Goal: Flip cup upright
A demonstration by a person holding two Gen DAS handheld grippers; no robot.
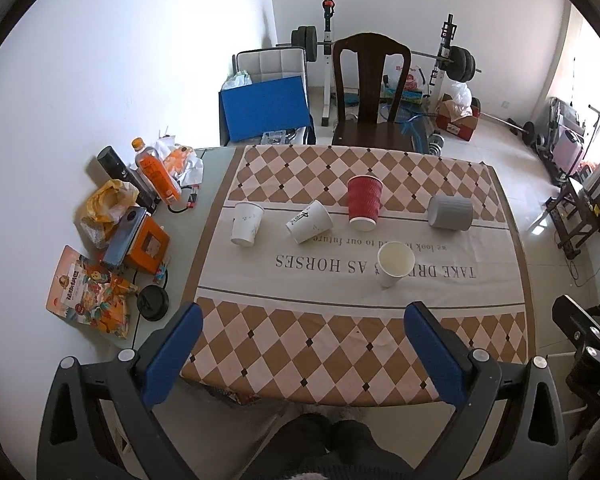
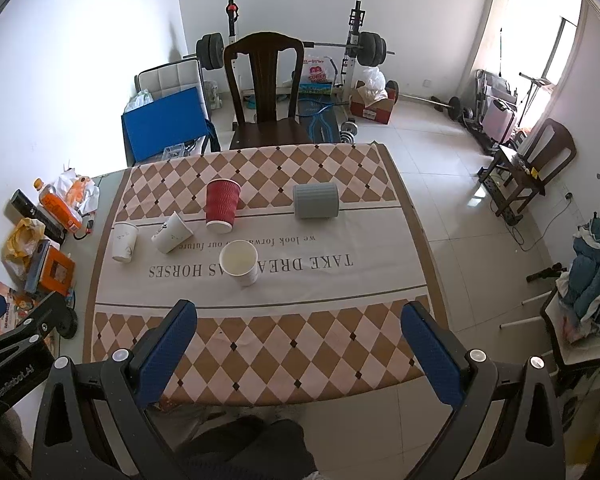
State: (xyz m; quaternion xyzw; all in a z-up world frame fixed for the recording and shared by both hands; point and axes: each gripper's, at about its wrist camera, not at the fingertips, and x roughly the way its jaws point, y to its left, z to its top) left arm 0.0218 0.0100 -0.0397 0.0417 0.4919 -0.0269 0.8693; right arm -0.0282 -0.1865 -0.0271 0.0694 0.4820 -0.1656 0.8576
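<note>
Your left gripper (image 1: 303, 322) hung above the near edge of the table, its blue textured pads spread wide apart with nothing between them. Your right gripper (image 2: 298, 320) matched it, jaws wide and empty, over the same near edge.

On the tablecloth (image 1: 320, 344), a smooth fabric with tan and cream diamonds and small dark lozenges at the corners, five cups sat in view. The nearest, a plain white paper cup (image 1: 395, 264), stood upright with its round mouth open to you, at about 1 o'clock from the left gripper in the left wrist view. It covered part of the printed line "TAKE DRE… AS HORSES", which read upside down from your side; the smaller line beyond it began "we look" and ended "to our future".

Further off, at 12 o'clock, a red ribbed paper cup (image 1: 364, 203) stood mouth down, wider end on the cloth. To its left a white paper cup with black brush lettering (image 1: 309, 222) lay tilted on its side, and another white cup (image 1: 246, 224) stood mouth down at 11 o'clock. At 1 o'clock a grey fluted cup (image 1: 450, 212) lay on its side.

Off the cloth at 10 o'clock lay an orange bottle (image 1: 156, 172), an orange box (image 1: 146, 246) and a printed snack pouch (image 1: 88, 292); their writing was too small to read.
</note>
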